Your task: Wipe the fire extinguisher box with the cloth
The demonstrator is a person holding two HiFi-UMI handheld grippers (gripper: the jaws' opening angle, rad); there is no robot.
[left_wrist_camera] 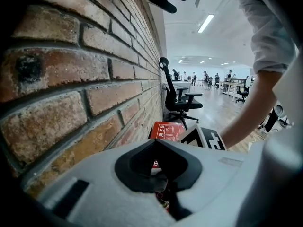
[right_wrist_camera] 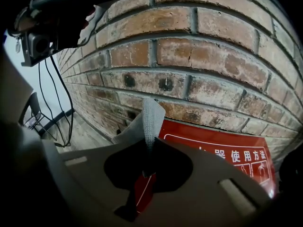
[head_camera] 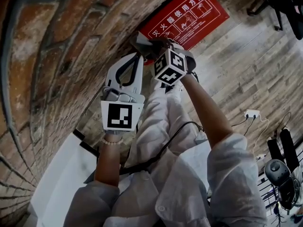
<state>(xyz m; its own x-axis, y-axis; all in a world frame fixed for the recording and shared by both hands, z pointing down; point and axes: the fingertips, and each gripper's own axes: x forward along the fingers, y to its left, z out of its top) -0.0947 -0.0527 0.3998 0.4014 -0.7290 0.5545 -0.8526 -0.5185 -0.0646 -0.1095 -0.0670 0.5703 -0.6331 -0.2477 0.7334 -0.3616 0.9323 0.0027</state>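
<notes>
The red fire extinguisher box (head_camera: 189,15) stands on the floor against the brick wall, with white Chinese print on its top. It also shows in the right gripper view (right_wrist_camera: 222,150) and, farther off, in the left gripper view (left_wrist_camera: 166,130). My right gripper (head_camera: 152,45) is shut on a grey cloth (right_wrist_camera: 152,115), which hangs over the box's near left end (head_camera: 141,42). My left gripper (head_camera: 138,56) hovers just beside it, nearer me and close to the wall, with its jaws together and nothing between them (left_wrist_camera: 157,142).
A brick wall (head_camera: 52,46) runs along the left. A white panel (head_camera: 61,174) leans at its foot by my legs. A power strip with cables (head_camera: 251,113) and black equipment (head_camera: 281,169) lie on the wooden floor to the right. An office chair (left_wrist_camera: 177,98) stands beyond the box.
</notes>
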